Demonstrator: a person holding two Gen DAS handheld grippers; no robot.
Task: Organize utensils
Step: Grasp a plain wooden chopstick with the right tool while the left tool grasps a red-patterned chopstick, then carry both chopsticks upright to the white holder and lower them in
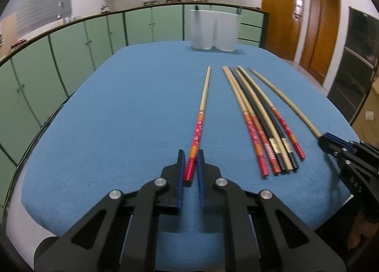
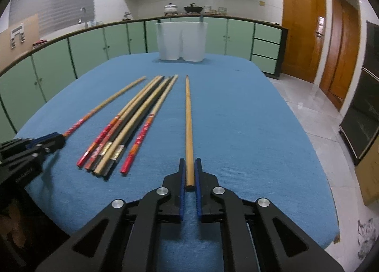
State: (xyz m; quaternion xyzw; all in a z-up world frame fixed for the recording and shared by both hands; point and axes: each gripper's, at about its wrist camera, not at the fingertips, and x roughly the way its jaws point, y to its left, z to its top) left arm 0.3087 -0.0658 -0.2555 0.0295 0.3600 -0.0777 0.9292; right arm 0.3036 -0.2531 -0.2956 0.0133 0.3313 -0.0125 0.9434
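Left claw (image 1: 191,153) clamps the red-handled chopstick (image 1: 201,115). Right claw (image 2: 190,161) clamps the plain wooden chopstick (image 2: 188,125); 6 more (image 2: 128,127) lie to its left.

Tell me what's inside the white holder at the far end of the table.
The white holder shows only its two-lobed outer wall. A thin dark tip pokes above its right rim; whether it stands inside or behind is unclear. The walls hide the rest of the interior.

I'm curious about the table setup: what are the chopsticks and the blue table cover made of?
The plain chopstick looks like bare wood or bamboo: tan and matte. The red-handled chopstick has the same pale shaft with a glossy painted flower pattern. The table cover seems woven cloth, with fine ribbing and soft draped edges.
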